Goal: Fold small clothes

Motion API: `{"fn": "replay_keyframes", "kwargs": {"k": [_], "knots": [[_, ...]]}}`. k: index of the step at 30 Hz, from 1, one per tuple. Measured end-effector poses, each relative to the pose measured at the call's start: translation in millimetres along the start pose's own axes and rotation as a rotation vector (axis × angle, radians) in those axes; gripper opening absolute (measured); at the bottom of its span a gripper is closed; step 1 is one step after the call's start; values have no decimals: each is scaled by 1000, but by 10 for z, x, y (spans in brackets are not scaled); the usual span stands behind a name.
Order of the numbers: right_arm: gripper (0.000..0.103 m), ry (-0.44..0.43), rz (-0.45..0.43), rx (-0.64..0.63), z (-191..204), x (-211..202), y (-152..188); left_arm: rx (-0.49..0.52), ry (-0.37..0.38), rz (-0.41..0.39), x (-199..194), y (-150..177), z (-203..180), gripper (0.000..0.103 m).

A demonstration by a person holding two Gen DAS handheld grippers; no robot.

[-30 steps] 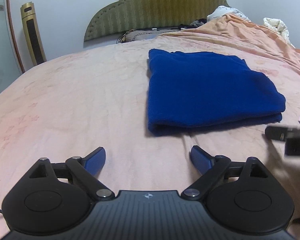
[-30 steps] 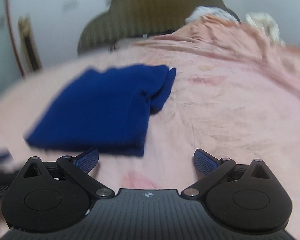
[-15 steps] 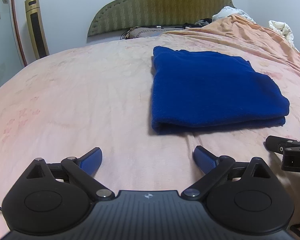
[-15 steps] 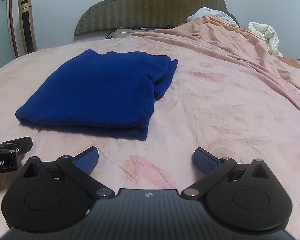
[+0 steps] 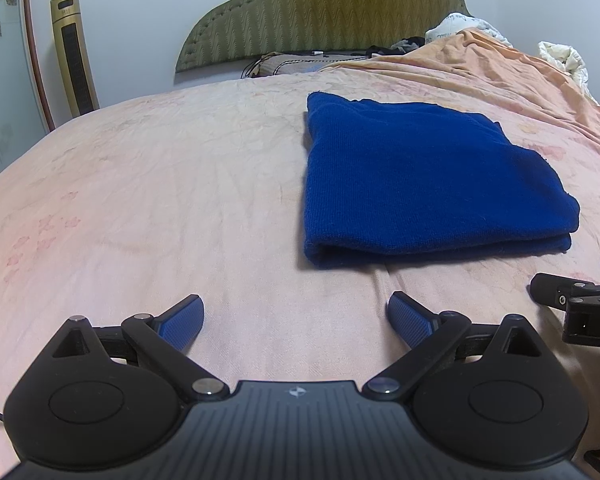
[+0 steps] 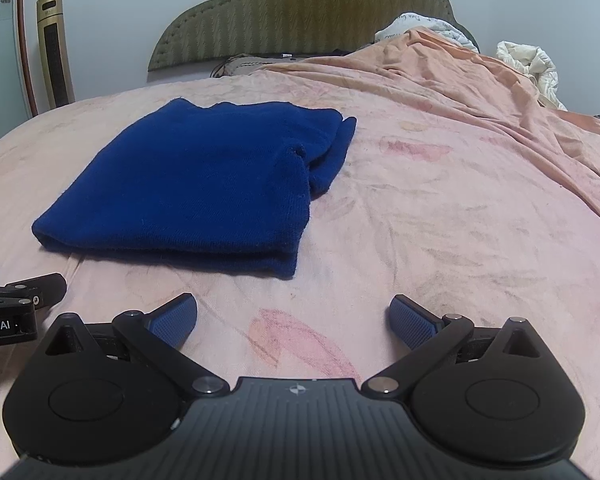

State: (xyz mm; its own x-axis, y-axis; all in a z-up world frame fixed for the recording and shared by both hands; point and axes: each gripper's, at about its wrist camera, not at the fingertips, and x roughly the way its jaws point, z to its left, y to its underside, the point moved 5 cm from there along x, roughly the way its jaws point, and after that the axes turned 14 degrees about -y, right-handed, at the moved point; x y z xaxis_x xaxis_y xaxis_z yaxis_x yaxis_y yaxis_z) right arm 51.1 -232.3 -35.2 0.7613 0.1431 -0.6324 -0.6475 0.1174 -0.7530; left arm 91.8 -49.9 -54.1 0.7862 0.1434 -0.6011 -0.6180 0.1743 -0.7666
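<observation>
A dark blue knitted garment lies folded into a flat rectangle on the pink bed sheet. It also shows in the right wrist view, with a sleeve end sticking out at its far right corner. My left gripper is open and empty, just short of the garment's near left corner. My right gripper is open and empty, just short of the garment's near right corner. Each gripper shows at the edge of the other's view, the right one and the left one.
A green padded headboard stands at the far end of the bed. A rumpled orange blanket and white bedding lie at the far right. A gold tower fan stands by the wall at the left.
Both grippers have drawn back slightly from the folded garment and steadied; the right wrist view was blurred a second ago. The garment has not moved.
</observation>
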Motion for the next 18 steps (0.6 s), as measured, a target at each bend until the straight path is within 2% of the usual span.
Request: {"fn": "replay_keyframes", "kwargs": {"k": [9, 18], "knots": [[103, 1, 0, 1, 5, -3, 5, -11, 17, 25, 20, 4, 56, 101], [103, 40, 22, 20, 102, -125, 98, -17, 42, 22, -168, 24, 168, 101]]}}
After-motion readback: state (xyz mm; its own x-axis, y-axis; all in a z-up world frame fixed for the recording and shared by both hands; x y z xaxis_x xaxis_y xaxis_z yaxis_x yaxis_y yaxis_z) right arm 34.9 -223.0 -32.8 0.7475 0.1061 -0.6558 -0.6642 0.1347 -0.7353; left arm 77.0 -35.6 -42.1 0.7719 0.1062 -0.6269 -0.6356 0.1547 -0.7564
